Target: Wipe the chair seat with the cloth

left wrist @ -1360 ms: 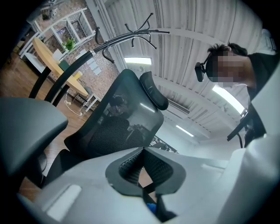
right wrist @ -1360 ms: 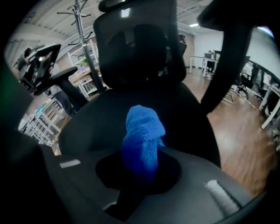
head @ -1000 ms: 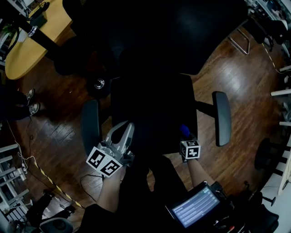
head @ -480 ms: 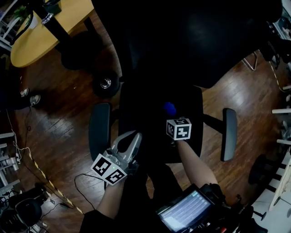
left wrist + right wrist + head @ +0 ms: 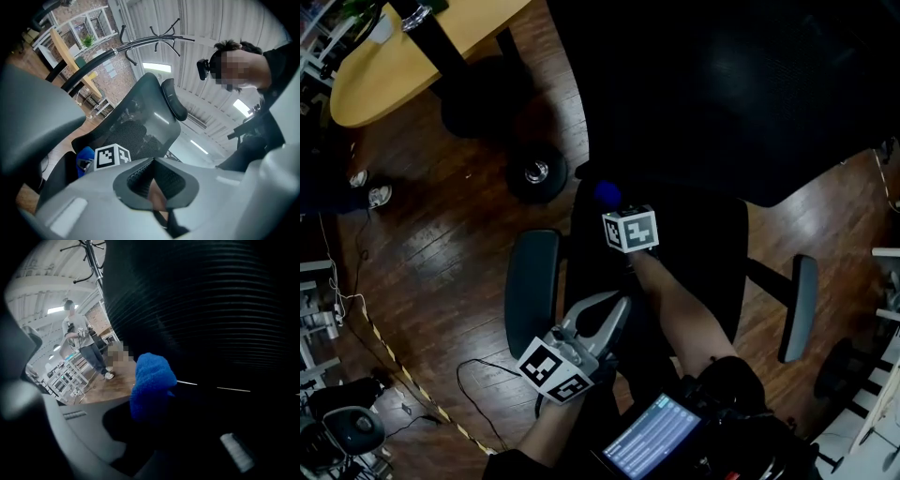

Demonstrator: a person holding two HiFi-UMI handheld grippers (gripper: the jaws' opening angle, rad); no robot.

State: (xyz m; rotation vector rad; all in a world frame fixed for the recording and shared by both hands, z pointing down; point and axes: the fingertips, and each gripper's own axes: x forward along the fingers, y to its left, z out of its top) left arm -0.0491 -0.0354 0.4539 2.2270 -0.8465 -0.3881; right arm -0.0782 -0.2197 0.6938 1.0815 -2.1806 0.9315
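Note:
The black chair seat lies below me, its tall backrest beyond it. My right gripper, with its marker cube, is over the seat's back left corner, shut on a blue cloth. The right gripper view shows the fluffy cloth bunched between the jaws of the right gripper, against the dark ribbed backrest. My left gripper hovers at the seat's front left edge, shut and holding nothing. In the left gripper view, the left gripper faces the cloth and the backrest.
Grey armrests flank the seat, left and right. A chair caster sits on the dark wood floor. A yellow table stands at the top left, with someone's shoes nearby. A cable runs across the floor; a tablet is at my waist.
My right gripper has carried the cloth from the seat's front right across to its back left. The left gripper has kept its place by the front left edge.

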